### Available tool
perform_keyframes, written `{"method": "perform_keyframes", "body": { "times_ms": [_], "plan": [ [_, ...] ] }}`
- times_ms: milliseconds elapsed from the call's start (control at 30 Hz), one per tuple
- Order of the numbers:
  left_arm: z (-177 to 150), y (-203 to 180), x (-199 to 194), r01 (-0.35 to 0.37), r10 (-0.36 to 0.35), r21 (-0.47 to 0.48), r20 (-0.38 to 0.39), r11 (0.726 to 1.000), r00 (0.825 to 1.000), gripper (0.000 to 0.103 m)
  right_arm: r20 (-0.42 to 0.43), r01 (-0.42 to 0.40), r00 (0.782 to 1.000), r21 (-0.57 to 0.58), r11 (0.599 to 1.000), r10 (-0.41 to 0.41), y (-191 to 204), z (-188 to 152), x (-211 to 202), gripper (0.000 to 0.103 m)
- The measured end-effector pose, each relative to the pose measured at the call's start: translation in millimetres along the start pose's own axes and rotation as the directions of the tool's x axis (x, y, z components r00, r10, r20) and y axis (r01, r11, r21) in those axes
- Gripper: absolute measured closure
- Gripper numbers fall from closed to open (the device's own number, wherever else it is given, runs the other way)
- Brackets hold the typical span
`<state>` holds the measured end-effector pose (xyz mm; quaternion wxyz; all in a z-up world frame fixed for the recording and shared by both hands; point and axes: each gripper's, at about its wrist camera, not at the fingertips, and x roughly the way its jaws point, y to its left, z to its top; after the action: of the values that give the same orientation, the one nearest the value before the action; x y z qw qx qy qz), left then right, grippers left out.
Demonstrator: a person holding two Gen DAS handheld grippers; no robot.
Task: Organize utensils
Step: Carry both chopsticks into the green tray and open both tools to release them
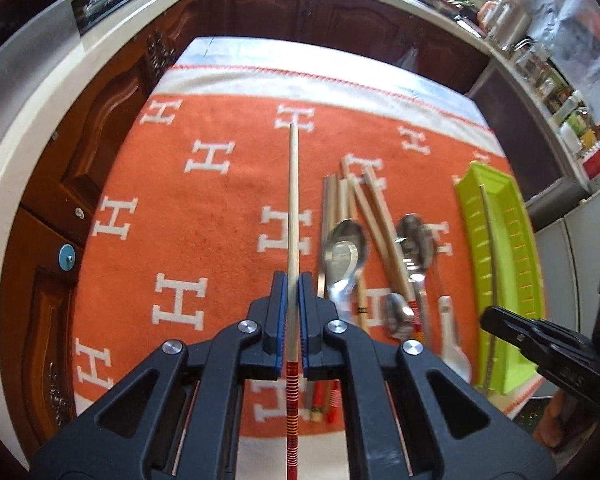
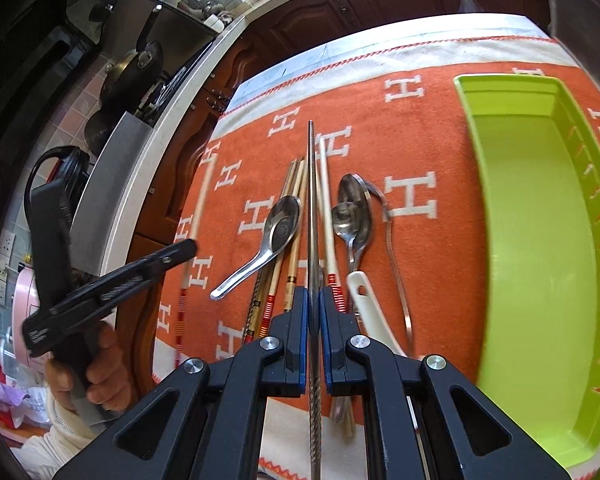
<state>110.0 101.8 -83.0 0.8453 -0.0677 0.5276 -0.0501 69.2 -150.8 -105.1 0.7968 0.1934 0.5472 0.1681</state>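
An orange cloth with white H letters [image 1: 204,216] covers the table, dark wooden cabinets [image 1: 100,152] under a pale countertop [image 1: 40,120] stand behind it, a black pan [image 2: 134,66] hangs at the wall, and jars [image 1: 556,92] crowd a shelf.

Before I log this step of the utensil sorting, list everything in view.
Tray: one, lime green, on the cloth's right side, empty.
Cloth: one, orange with white H letters, covering the table.
Loose utensil pile: several wooden chopsticks, metal spoons, a white spoon, between the two grippers on the cloth.
Wooden chopstick: one, pale with red striped end, clamped in the left jaws.
Metal chopstick: one, grey, clamped in the right jaws.
Left gripper: black, blue pads, shut.
Right gripper: black, blue pads, shut.
Hand: one, holding the left gripper.
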Motion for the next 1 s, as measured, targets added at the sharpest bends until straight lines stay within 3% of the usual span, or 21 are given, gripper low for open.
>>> {"method": "perform_keyframes", "body": {
  "times_ms": [233,533,700,800,1000],
  "plan": [
    [4,-77,-25,0.144,-0.143,0.053,-0.029,0.988,0.989,0.100,0.072,0.070,0.995,0.026,0.997,-0.072,-38,10,-54,0.097],
    [0,-205,12,0.236,-0.224,0.096,-0.121,0.967,0.967,0.100,0.078,0.189,0.977,0.087,0.978,-0.196,-110,18,-88,0.097],
    [-5,-242,43,0.232,-0.215,0.102,-0.158,0.967,0.964,0.100,0.038,0.230,0.971,0.099,0.968,-0.235,-142,13,-83,0.097],
    [-11,-246,60,0.218,-0.196,0.107,-0.184,0.970,0.963,0.100,0.020,0.258,0.965,0.104,0.961,-0.261,-155,10,-77,0.097],
    [-23,-247,70,0.140,-0.110,0.176,-0.172,0.974,0.979,0.096,0.010,0.270,0.962,0.110,0.957,-0.273,-164,3,-67,0.086]
  ]
}}
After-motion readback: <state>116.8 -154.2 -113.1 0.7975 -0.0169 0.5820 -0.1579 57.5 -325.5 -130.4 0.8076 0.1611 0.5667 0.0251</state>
